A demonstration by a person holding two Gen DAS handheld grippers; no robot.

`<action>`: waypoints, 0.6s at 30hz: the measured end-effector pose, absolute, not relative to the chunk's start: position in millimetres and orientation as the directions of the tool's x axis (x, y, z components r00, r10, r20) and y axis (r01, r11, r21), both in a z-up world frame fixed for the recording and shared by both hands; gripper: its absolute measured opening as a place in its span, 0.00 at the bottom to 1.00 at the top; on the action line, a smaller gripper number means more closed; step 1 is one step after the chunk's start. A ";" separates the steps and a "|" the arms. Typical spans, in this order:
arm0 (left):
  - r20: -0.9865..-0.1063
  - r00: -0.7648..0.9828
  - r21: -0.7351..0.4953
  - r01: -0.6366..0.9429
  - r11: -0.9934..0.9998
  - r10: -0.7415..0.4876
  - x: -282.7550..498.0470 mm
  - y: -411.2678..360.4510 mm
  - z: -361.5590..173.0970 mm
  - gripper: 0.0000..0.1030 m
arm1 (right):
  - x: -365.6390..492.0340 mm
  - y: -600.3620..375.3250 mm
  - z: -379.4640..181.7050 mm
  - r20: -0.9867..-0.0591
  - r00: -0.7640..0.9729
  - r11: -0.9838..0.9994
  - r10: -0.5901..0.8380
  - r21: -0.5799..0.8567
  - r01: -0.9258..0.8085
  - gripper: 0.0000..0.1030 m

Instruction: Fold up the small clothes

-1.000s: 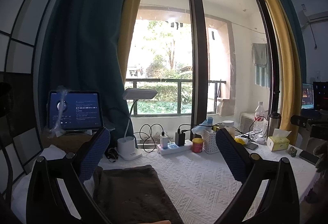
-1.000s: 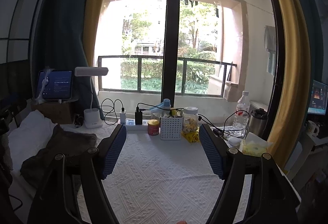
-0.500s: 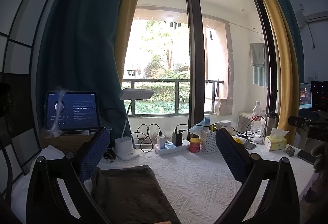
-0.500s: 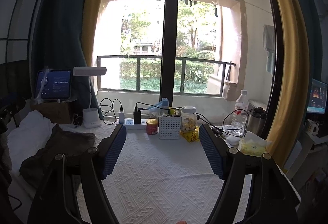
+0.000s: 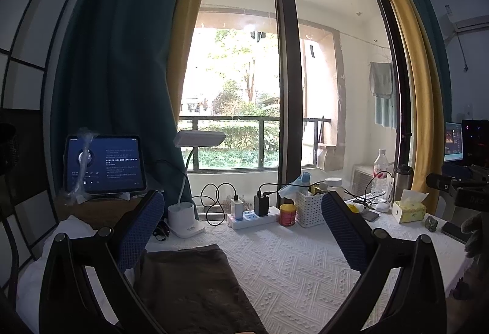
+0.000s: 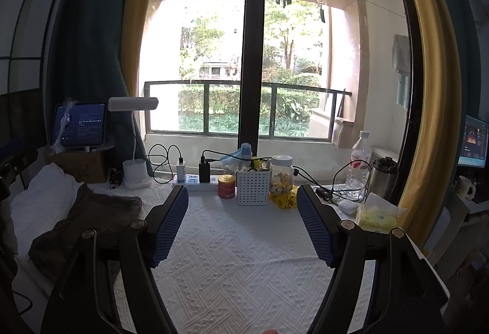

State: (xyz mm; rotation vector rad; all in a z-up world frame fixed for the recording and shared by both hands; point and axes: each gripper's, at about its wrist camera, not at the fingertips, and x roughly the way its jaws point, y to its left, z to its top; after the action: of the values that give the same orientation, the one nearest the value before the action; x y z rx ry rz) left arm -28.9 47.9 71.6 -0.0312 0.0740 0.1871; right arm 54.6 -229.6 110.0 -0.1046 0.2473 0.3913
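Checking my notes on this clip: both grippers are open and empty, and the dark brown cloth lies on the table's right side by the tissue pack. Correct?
Not quite. The dark brown cloth lies at the left side of the white textured table cover, near the white desk lamp, as the right wrist view shows. Both the left gripper and right gripper are open and empty.

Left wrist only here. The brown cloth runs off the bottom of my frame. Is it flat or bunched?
Observer: Bunched. The right wrist view shows the cloth as a rumpled heap at the table's left edge, against white fabric.
Operator: Right gripper state? I only see its body.
Observer: The right gripper is open with nothing between its fingers, above bare tablecloth and well clear of the cloth.
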 end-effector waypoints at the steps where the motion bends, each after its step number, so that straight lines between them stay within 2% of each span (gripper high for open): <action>1: -0.077 0.980 -0.024 -0.185 0.982 0.183 -29.0 47.7 71.6 0.99 | 54.6 -229.7 109.6 -0.259 0.895 0.920 0.364 -0.053 -0.389 0.74; 18: -0.073 0.983 -0.012 -0.171 0.985 0.169 -27.2 44.7 73.9 0.99 | 54.7 -231.0 108.2 -0.264 0.893 0.920 0.364 -0.052 -0.390 0.74</action>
State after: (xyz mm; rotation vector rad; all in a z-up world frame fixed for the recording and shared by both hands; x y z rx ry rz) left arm -27.2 44.7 73.9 -0.0182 0.0715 0.1709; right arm 54.7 -231.0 108.2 -0.1048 0.2531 0.3912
